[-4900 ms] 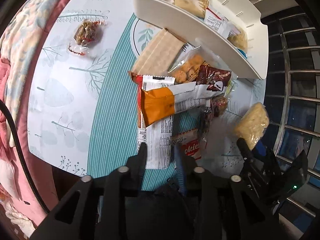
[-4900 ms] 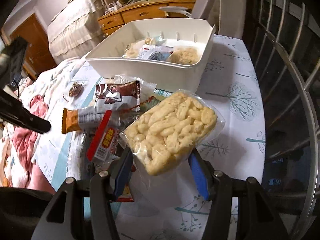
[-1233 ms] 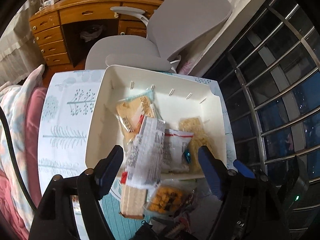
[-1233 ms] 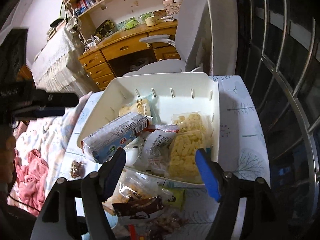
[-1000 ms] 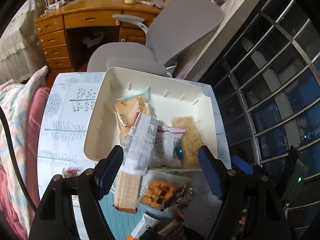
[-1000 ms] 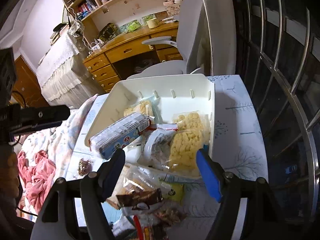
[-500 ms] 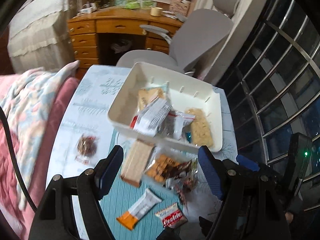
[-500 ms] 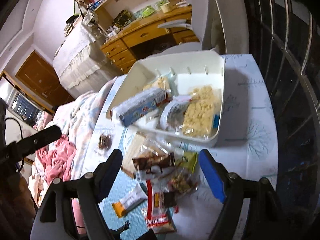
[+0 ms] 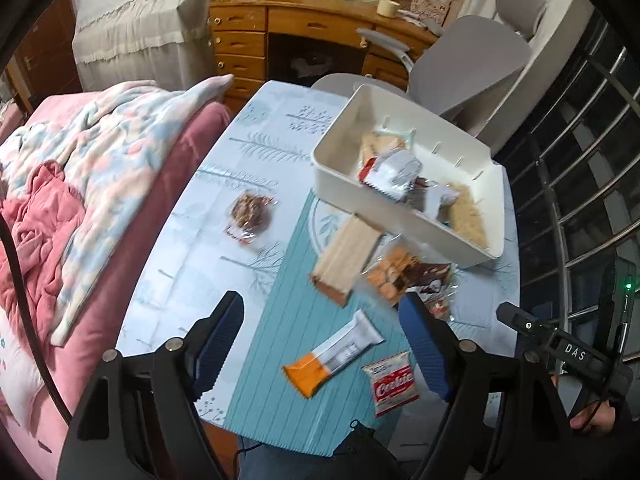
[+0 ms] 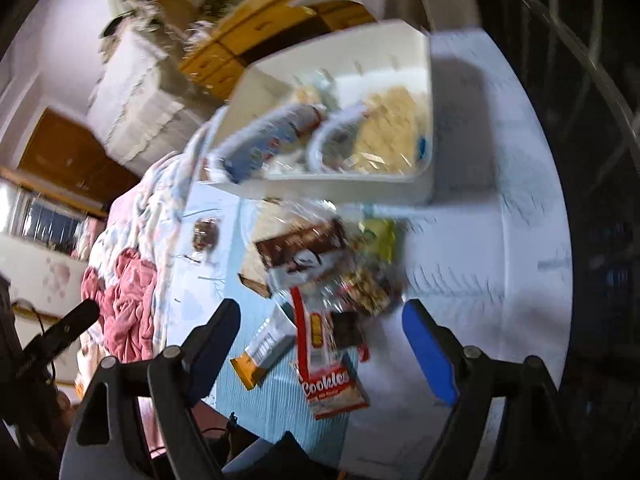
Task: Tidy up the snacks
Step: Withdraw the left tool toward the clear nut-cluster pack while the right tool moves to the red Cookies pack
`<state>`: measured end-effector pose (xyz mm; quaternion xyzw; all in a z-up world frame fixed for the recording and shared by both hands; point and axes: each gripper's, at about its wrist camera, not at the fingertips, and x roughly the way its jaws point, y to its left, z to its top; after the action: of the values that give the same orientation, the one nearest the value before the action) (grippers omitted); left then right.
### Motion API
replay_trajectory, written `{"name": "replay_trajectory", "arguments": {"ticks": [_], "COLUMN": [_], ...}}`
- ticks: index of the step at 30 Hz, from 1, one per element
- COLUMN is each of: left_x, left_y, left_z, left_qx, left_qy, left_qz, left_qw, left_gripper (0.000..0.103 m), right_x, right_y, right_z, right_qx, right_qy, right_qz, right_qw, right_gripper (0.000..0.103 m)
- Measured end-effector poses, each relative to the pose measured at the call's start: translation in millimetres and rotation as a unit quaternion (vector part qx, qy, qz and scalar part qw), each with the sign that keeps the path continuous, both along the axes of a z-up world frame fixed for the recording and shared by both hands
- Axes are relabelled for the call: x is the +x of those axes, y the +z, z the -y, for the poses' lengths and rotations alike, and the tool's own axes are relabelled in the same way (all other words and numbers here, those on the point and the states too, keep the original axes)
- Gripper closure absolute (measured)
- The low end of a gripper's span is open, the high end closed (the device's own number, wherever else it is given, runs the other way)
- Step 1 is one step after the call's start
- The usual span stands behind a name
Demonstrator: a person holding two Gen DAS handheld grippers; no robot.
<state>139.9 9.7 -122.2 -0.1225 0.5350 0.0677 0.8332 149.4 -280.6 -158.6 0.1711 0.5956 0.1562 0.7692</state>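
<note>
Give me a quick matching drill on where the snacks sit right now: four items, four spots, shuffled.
Items:
1. puffed-corn bag
2. orange bar
3. Cookies pack
4. nut cluster

Places:
A. alone on the pale cloth, left of the teal mat
B. inside the white bin
C. on the teal mat, midway between the left gripper's fingers
D. at the mat's near right edge, beside the bar

Pairs: 1-B, 2-C, 3-D, 4-A
</note>
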Motion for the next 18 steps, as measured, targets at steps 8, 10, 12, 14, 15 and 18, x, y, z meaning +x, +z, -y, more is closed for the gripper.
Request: {"name": "replay_trajectory", "arguments": {"ticks": [8,10,12,14,15,18], "left_x": [10,15,22,29,32,42], "left_y": [-24,-30,-34,-37,-39,-47], "left_z": [-26,-32,-39,-45,-48,-60], "left_qx": [0.009,0.015,0.012,0.015,0.021,0.032], "left_qy": [-0.038,-0.052,-0.067,-0.085,-0.093,-0.117], "left_qz": [-0.045,-0.055,-0.064,-0.07,-0.075,-0.085], "left_qw": [0.9983,0.997,0.9956,0.9938,0.9927,0.9891], "left_gripper": [0.022,0.022,0.022,0.021,0.021,0.021], "right_x": [-20,-27,-34,-42,-46,-60], "right_y": [-33,-43,-49,-54,-55,-62], "right_z": [0,0,1,0,-2,-10], "right_qx": [-0.014,-0.007,-0.003,0.0,0.002,0.01], "right_qy": [-0.072,-0.105,-0.136,-0.166,-0.178,-0.213], "right_qz": [-0.08,-0.107,-0.124,-0.139,-0.142,-0.154], "right_qw": [0.994,0.989,0.983,0.976,0.974,0.965], "right_gripper": [0.019,0.019,0.019,0.019,0.019,0.019]}}
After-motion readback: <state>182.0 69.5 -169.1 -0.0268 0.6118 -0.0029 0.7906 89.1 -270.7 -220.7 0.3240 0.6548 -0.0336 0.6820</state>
